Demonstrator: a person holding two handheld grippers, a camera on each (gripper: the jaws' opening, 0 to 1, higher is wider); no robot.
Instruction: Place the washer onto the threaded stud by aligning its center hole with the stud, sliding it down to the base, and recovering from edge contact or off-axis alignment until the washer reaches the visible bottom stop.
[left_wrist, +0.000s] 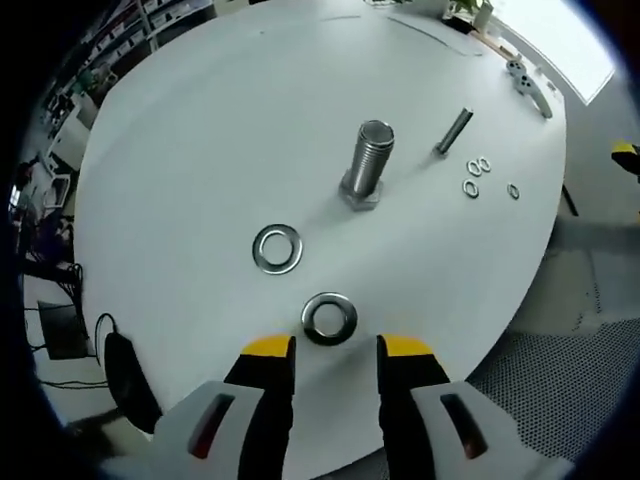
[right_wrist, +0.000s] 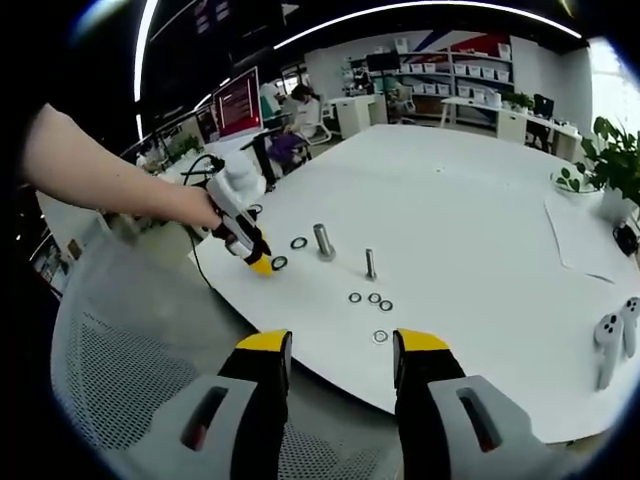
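Observation:
A large threaded stud stands upright on its hex base on the white round table. Two big washers lie flat before it: one just ahead of my left gripper, which is open with yellow-tipped jaws on either side, and another farther left. In the right gripper view the stud and the two washers sit mid-table, with the left gripper beside them, held by a person's hand. My right gripper is open, hovering off the table's near edge.
A thinner bolt and several small washers lie right of the stud. A metal bracket sits at the far edge. White controllers and a potted plant are on the table's right. A mesh chair stands below.

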